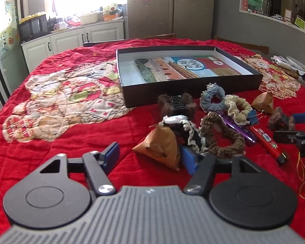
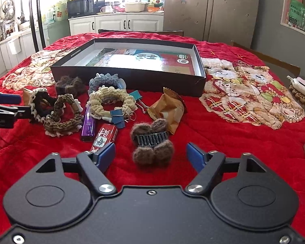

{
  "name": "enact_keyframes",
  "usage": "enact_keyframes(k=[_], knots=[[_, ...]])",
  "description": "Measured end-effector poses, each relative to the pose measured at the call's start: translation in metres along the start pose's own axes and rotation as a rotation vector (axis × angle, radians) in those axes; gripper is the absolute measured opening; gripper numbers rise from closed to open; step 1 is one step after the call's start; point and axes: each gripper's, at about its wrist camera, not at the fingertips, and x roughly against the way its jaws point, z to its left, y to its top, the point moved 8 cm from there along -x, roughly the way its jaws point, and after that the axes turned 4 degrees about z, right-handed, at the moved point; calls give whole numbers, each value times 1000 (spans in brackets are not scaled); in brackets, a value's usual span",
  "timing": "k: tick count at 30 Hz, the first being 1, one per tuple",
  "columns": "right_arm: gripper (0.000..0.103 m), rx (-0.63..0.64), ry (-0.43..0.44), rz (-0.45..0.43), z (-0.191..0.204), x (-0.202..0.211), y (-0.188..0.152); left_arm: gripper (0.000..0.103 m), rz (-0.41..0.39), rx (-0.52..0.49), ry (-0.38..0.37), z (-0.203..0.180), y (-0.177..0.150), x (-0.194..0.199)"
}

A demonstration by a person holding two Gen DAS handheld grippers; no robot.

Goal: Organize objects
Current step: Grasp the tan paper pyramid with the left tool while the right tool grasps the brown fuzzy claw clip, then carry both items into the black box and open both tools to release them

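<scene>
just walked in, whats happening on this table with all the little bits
A person holds two grippers over small things scattered on a red quilt. The left gripper is open around a brown paper pouch; the right gripper is open around a fuzzy brown hair claw. Neither has gripped yet. The black box behind holds only a book.

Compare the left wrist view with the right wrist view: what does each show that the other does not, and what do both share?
Only the left wrist view shows the left gripper from behind, jaws open around a brown pouch without pressing it.

Only the right wrist view shows the right gripper from behind, jaws open either side of a brown furry hair clip, and two blue binder clips.

Both show the red quilt, the open black box with a book inside, the purple lighter and the red lighter.
</scene>
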Motion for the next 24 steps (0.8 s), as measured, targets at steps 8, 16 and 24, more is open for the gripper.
enact_keyframes(k=[8, 16, 24], knots=[[49, -23, 28, 1, -4, -4, 4, 56, 20, 14, -21, -2, 1, -10], [39, -30, 45, 3, -4, -4, 4, 53, 33, 76, -49, 5, 1, -5], [39, -5, 74, -31, 3, 19, 28, 52, 28, 91, -64, 8, 16, 20]])
